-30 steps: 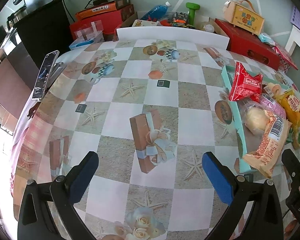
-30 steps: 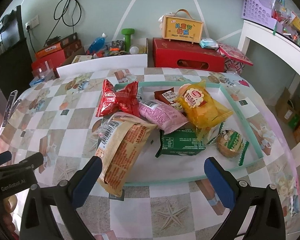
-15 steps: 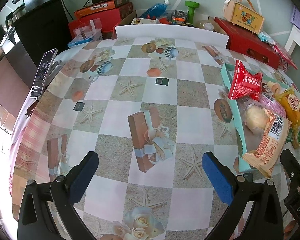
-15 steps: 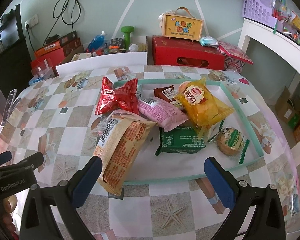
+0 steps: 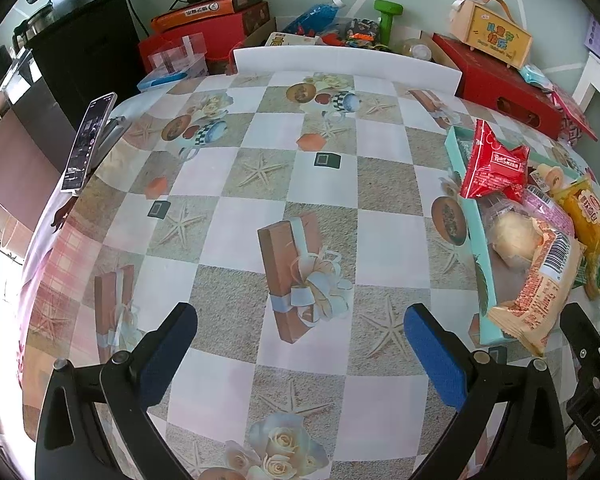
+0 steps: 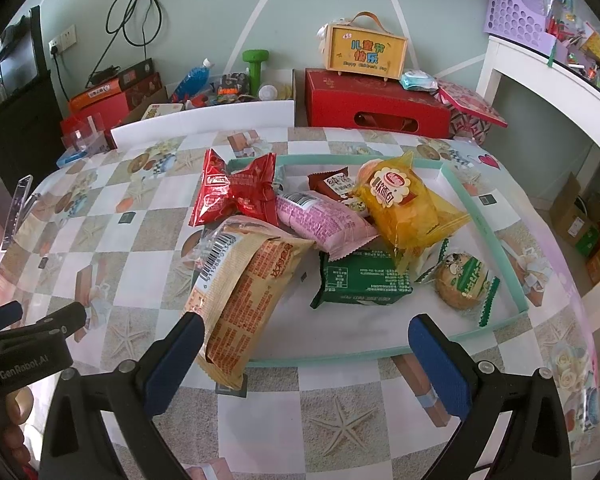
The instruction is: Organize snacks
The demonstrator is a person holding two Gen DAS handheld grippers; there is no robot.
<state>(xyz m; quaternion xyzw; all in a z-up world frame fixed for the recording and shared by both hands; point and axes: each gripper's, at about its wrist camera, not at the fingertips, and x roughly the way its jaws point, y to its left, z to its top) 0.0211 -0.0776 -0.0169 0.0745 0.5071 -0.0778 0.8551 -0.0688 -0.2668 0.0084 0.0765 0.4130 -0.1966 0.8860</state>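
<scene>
Adjacent table-facing views, shared tray (image 6: 496, 236)

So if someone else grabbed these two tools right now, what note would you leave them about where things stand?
Left hand-held gripper: open, empty, over bare tablecloth.
Right hand-held gripper: open, empty, at the near edge of the teal tray.
Snacks are piled in the tray: red bag, pink pack, yellow bag, green pack, a round cake, a brown pack. The orange pack hangs over the tray's near-left corner.
Done: nothing visibly sorted.
Left: probably all of it; the orange pack looks closest.
</scene>
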